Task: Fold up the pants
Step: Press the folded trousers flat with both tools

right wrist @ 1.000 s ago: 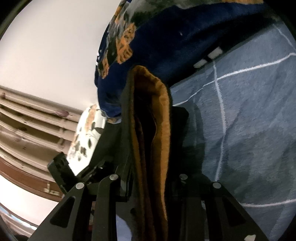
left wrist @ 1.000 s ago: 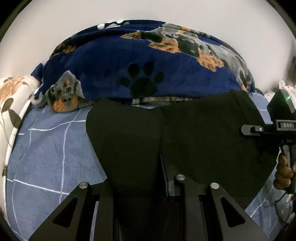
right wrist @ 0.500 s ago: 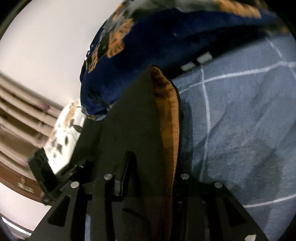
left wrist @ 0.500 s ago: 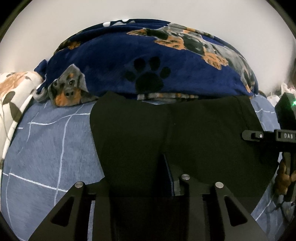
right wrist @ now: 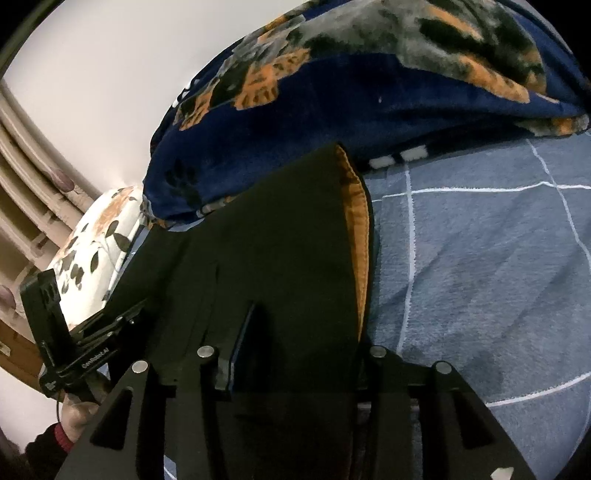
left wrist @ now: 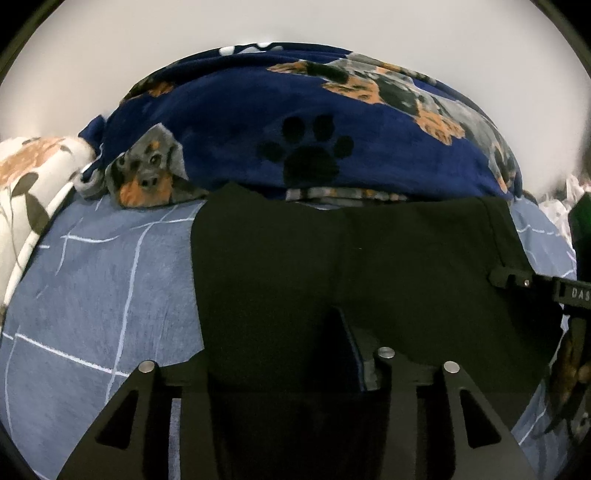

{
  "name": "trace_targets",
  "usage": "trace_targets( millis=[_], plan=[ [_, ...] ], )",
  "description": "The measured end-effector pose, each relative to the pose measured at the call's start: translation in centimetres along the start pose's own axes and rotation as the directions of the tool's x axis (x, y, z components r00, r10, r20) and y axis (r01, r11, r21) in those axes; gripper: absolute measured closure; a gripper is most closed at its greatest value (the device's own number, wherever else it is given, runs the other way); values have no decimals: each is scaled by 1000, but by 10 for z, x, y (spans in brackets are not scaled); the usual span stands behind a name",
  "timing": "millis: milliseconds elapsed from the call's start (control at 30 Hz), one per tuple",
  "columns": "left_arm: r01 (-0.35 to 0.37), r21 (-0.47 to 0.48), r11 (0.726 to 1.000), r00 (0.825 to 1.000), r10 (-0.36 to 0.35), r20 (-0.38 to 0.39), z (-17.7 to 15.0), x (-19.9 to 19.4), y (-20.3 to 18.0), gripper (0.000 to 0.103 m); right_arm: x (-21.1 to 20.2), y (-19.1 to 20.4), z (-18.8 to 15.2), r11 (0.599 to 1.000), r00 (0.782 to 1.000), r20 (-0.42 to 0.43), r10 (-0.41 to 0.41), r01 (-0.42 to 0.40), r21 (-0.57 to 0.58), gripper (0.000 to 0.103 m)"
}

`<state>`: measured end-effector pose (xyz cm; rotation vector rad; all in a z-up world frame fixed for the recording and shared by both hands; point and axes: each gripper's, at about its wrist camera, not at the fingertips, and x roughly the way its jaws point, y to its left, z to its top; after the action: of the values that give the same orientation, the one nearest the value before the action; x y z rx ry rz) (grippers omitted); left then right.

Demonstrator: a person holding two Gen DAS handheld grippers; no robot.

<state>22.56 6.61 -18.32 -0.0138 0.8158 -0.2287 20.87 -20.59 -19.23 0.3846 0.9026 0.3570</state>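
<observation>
We see the black pants [left wrist: 369, 266] lying flat on the blue checked sheet [left wrist: 96, 280], their far edge at twelve o'clock against the dog-print blanket [left wrist: 258, 122]. Our left gripper [left wrist: 280, 354] and right gripper [right wrist: 295, 332] are both opening, fabric between the jaws.

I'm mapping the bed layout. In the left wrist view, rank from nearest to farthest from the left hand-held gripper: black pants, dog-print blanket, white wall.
1. black pants, between the opening jaws of the left hand-held gripper.
2. dog-print blanket, heaped behind the pants.
3. white wall, beyond the blanket.
</observation>
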Motion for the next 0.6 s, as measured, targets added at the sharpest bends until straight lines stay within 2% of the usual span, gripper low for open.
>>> trace_targets(
  millis=[100, 433, 600],
  plan=[
    [-6, 1, 1000, 1000, 6, 6, -1, 0, -1, 58, 1, 5, -1, 999, 999, 14, -33, 33, -15, 64],
    [-12, -13, 1000, 1000, 13, 7, -2, 0, -1, 54, 2, 11, -3, 997, 997, 34, -67, 68, -28, 59],
    [-18, -13, 1000, 1000, 18, 10, -2, 0, 0, 53, 4, 17, -3, 992, 993, 43, -108, 111, -58, 49]
  ],
)
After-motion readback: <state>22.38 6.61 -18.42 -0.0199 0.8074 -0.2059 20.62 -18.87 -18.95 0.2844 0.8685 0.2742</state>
